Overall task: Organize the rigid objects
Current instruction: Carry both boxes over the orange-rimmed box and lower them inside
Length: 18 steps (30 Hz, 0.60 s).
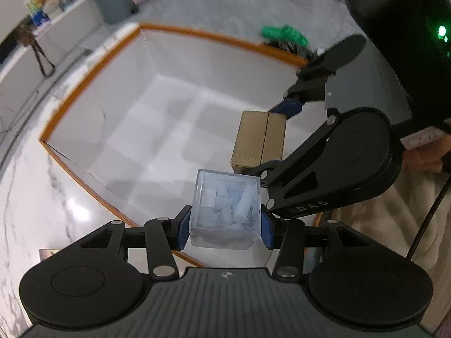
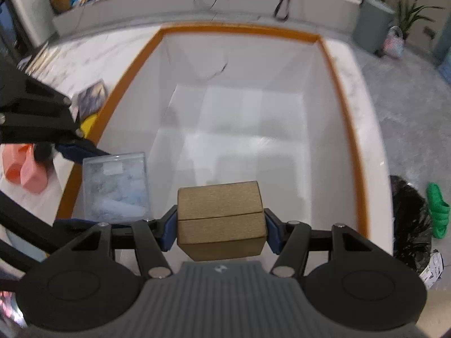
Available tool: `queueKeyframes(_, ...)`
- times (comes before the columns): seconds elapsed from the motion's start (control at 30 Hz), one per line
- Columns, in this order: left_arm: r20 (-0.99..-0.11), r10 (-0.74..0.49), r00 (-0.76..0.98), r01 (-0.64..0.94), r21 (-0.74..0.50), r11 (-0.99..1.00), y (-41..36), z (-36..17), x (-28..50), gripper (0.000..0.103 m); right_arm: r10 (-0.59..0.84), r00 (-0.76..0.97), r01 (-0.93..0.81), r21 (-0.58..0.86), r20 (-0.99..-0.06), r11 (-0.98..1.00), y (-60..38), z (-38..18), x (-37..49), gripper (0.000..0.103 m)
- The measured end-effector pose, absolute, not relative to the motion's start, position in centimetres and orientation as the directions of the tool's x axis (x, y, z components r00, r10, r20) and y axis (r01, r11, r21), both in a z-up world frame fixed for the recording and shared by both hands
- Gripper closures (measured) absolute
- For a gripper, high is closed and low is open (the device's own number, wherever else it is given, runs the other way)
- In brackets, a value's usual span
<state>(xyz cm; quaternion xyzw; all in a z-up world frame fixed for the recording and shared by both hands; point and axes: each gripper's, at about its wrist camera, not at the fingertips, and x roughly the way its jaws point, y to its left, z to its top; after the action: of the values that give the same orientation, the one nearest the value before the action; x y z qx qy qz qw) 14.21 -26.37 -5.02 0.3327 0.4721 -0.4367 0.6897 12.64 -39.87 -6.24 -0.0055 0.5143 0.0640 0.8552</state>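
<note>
A: Nearest us, our left gripper (image 1: 224,226) has its blue fingers (image 1: 183,226) pressed on both sides of the clear box (image 1: 224,207). It's held just over the near rim of the bin (image 1: 93,84).

B: And our right gripper (image 2: 221,229) is clamped the same way on the brown box (image 2: 221,217), beside it, also above the bin's near end.

A: So both boxes are airborne over the bin, neither set down. We judge the step is lowering them in.

B: Then we should keep both grips firm until each box reaches the floor of the bin. The clear box looks slick, so we'd lower it level, no tilting.

A: The two grippers are close together. We'd better place one box first, or keep them apart, so the fingers don't collide.

B: Further in, the bin floor looks bare and white. We could set the boxes against a wall, side by side, square to the orange rim.

A: Beyond the bin, a green thing (image 2: 438,211) lies on the floor; we leave that.
</note>
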Motion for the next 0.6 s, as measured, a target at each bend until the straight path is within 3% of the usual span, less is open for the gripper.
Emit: queueKeyframes(0.6,-0.963,-0.252,0.092,0.963,0.021,0.268,-26.4,-7.3,15.3,0.050,0.134,0.321,-0.163,0.085,-0.937,0.983,-39.4,-8.7,14.0,0.042)
